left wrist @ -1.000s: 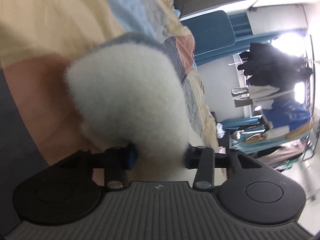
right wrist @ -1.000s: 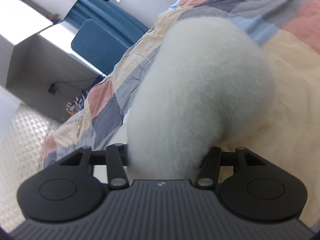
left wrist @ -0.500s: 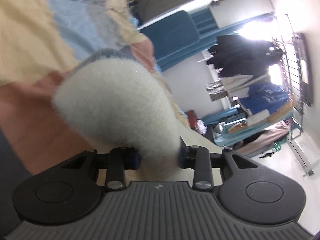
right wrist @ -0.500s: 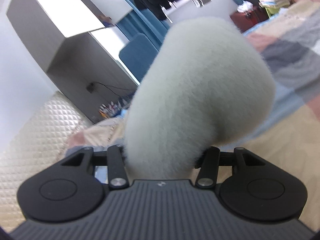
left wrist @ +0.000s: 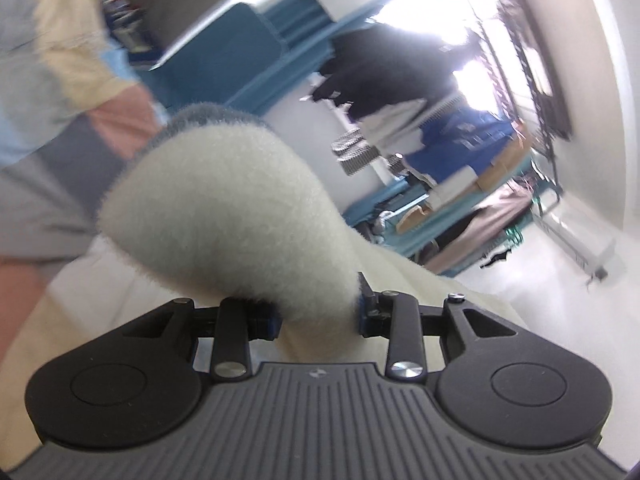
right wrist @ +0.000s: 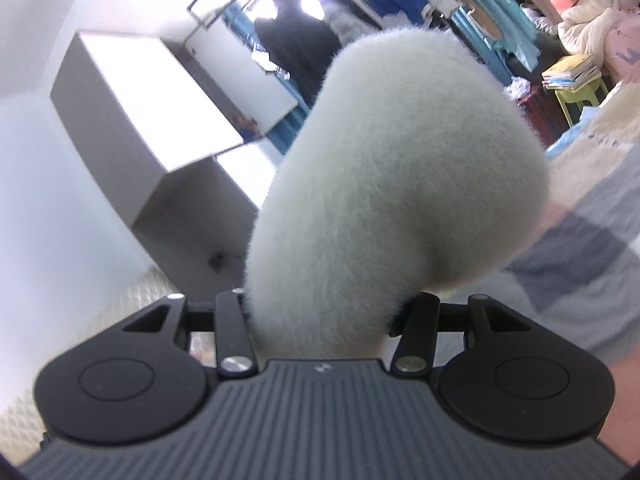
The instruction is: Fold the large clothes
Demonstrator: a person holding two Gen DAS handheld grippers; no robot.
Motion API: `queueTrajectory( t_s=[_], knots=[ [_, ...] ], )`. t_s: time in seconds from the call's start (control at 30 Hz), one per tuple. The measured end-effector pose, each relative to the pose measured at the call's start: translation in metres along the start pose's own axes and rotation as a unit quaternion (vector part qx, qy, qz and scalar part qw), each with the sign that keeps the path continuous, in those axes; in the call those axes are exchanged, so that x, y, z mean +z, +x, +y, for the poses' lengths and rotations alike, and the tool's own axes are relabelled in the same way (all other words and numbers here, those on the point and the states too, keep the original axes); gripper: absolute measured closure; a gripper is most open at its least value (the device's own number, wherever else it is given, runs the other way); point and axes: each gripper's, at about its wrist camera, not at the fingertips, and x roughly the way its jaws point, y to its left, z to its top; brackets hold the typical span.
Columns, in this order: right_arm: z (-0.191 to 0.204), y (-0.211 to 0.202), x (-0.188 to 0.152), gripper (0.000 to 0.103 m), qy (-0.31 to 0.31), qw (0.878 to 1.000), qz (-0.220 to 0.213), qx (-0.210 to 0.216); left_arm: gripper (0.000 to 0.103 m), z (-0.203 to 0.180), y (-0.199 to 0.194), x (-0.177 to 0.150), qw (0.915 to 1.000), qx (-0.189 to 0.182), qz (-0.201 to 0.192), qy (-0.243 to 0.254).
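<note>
While each gripper [left wrist: 318, 314] [right wrist: 320, 316] clamps it, the fluffy white garment [left wrist: 236, 208] [right wrist: 392, 184] bulges forward and upward.

I count two tools, left tool [left wrist: 318, 314] and right tool [right wrist: 324, 316], one fleece garment [left wrist: 224, 208] [right wrist: 396, 184], and one patchwork quilt [left wrist: 60, 128].

Left wrist view: mounted just behind the left claw [left wrist: 318, 314], looking forward along its fingers, tilted, pressed close against a white fleece garment [left wrist: 224, 208]; patchwork bedspread [left wrist: 60, 152] at left, clothes rack [left wrist: 420, 92] beyond. Right wrist view: same mounting behind the right claw [right wrist: 324, 312], equally close. Shared: the fleece, the bedspread, the hanging clothes.
</note>
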Motion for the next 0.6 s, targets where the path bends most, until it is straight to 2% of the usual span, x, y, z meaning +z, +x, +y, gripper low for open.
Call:
queueTrajectory(
  t_s=[0.1, 0.27, 0.43, 0.6],
  knots=[
    [-0.025, 0.004, 0.023, 0.051, 0.018, 1.000, -0.014, -0.005, 0.065, -0.029, 0.036, -0.003, 0.9997, -0.006, 0.008, 0.024],
    [-0.074, 0.012, 0.043, 0.051, 0.034, 0.999, -0.032, -0.025, 0.065, -0.054, 0.110, -0.019, 0.9979, 0.004, 0.052, 0.038],
    [-0.122, 0.022, 0.041, 0.051, 0.048, 0.997, -0.040, -0.055, 0.065, -0.043, 0.182, -0.045, 0.9955, 0.014, 0.089, 0.030],
    [-0.165, 0.036, 0.022, 0.051, 0.075, 0.993, -0.022, -0.087, 0.065, -0.015, 0.239, -0.070, 0.9908, 0.036, 0.123, 0.043]
  ],
)
